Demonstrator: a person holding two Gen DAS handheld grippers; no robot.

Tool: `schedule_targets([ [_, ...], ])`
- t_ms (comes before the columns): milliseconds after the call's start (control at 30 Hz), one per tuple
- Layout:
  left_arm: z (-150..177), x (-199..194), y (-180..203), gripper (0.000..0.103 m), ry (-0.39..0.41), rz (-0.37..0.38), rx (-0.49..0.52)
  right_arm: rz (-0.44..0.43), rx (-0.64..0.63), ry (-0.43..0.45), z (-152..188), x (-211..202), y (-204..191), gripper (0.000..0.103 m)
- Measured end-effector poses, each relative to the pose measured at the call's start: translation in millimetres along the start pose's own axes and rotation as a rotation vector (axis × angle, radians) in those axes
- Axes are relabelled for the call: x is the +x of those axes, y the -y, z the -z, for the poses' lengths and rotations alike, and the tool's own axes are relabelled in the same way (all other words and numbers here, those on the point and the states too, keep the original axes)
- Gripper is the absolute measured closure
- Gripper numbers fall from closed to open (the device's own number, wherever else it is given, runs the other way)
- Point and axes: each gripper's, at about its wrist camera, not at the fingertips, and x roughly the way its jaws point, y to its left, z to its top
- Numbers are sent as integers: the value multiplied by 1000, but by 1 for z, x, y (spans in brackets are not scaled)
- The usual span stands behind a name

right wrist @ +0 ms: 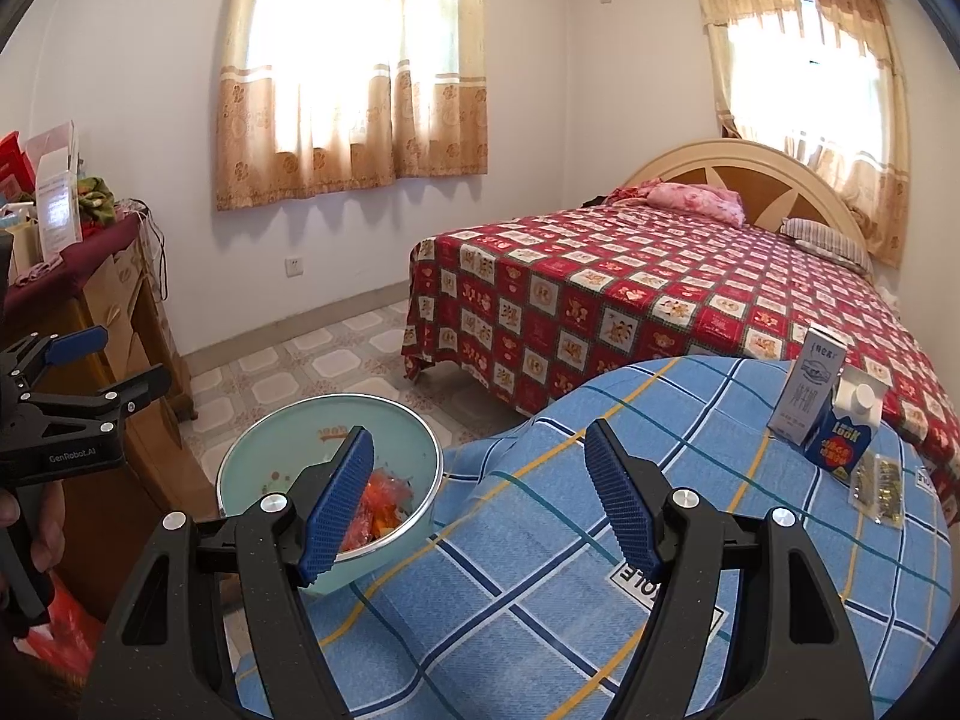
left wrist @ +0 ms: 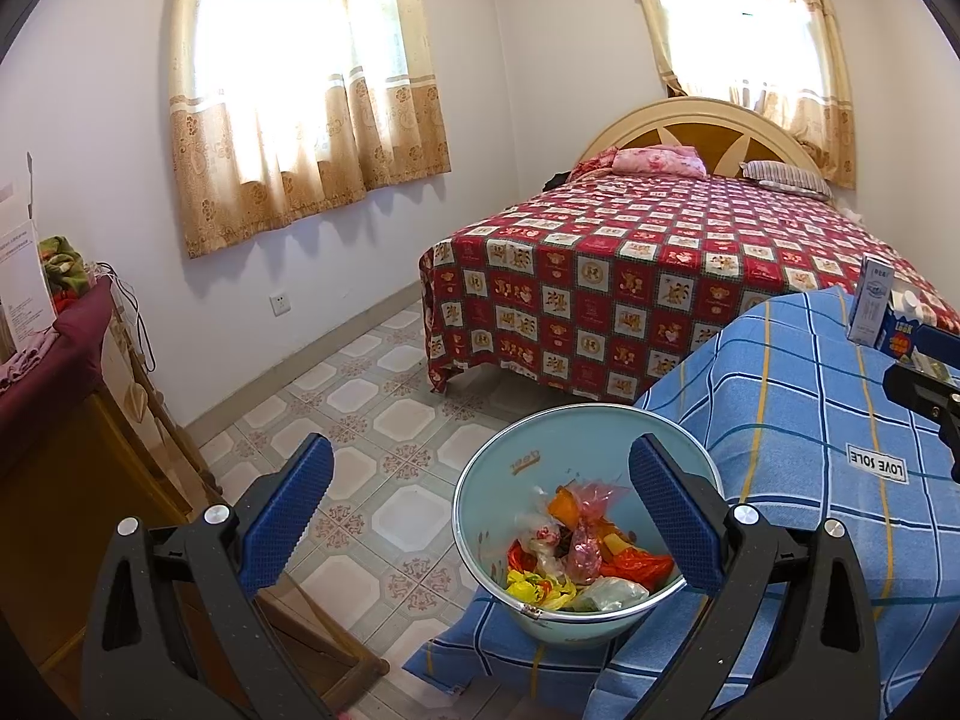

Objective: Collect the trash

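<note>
A pale green bin holding several coloured plastic wrappers stands beside a table covered by a blue checked cloth. It also shows in the right wrist view. My left gripper is open and empty above the bin. My right gripper is open and empty over the cloth's left part. On the cloth at the far right stand a white-blue carton, a blue carton and a clear packet. The left gripper also shows in the right wrist view.
A bed with a red patterned cover fills the back right. A wooden cabinet with a maroon cloth and clutter stands at the left. Tiled floor lies between them. A red bag lies low at the left.
</note>
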Motion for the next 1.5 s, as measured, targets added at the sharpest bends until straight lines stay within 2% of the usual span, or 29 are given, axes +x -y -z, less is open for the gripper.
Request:
schedule_targets([
  [933, 5, 8, -2, 6, -16, 1, 7, -1, 1, -5, 4, 2, -4, 31],
  [1400, 13, 18, 1, 6, -53, 4, 1, -7, 1, -13, 11, 3, -9, 31],
  [1500, 13, 17, 5, 6, -42, 0, 11, -5, 0, -11, 11, 3, -10, 26],
])
